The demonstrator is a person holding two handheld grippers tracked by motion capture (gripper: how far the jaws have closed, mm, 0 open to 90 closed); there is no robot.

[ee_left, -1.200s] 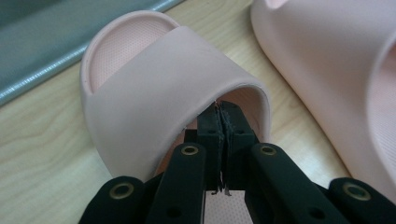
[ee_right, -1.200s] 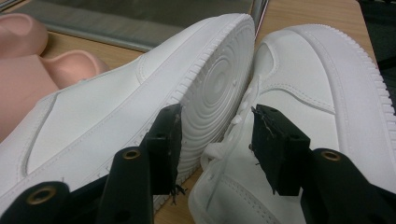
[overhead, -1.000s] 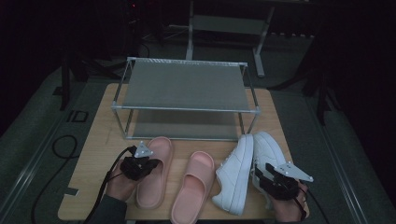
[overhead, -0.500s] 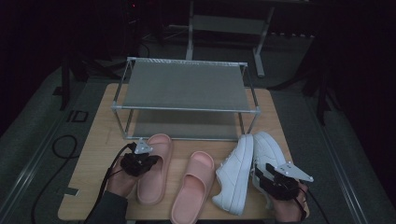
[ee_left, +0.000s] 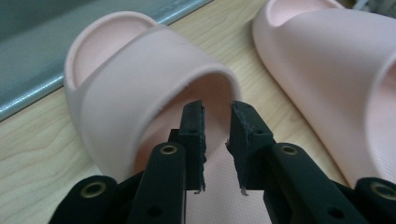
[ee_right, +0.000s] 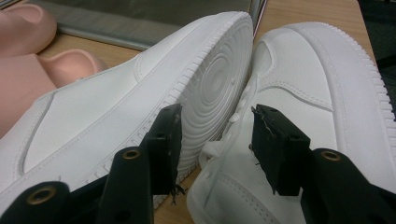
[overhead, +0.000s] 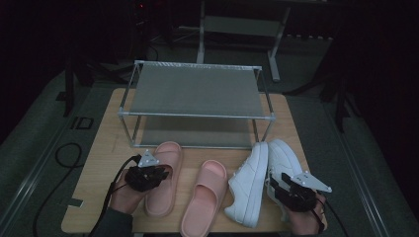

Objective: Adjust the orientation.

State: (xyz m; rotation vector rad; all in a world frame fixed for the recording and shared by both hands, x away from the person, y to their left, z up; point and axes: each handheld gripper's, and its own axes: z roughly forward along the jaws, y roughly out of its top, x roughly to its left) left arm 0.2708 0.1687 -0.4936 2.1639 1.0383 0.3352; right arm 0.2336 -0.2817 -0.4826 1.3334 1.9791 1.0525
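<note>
A: The left pink slipper [ee_left: 140, 88]?
B: Smooth foam, one broad strap, lying on the wooden table [overhead: 101, 163] before the metal rack [overhead: 197, 91] (its twin [overhead: 205, 195] just beside it). The left gripper [ee_left: 215, 114] has just been opening; nothing between its jaws.
A: The right gripper [ee_right: 215, 123]?
B: Parted around the white sneakers [ee_right: 299, 88], whether pressing I cannot tell

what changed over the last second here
The left gripper has just been opening its jaws; they now stand apart at the mouth of the left slipper's strap, with nothing pressed between them. The hand barely shifted. The right gripper, its jaws open around a sneaker, the second slipper, both sneakers and the rack look the same as before.
</note>
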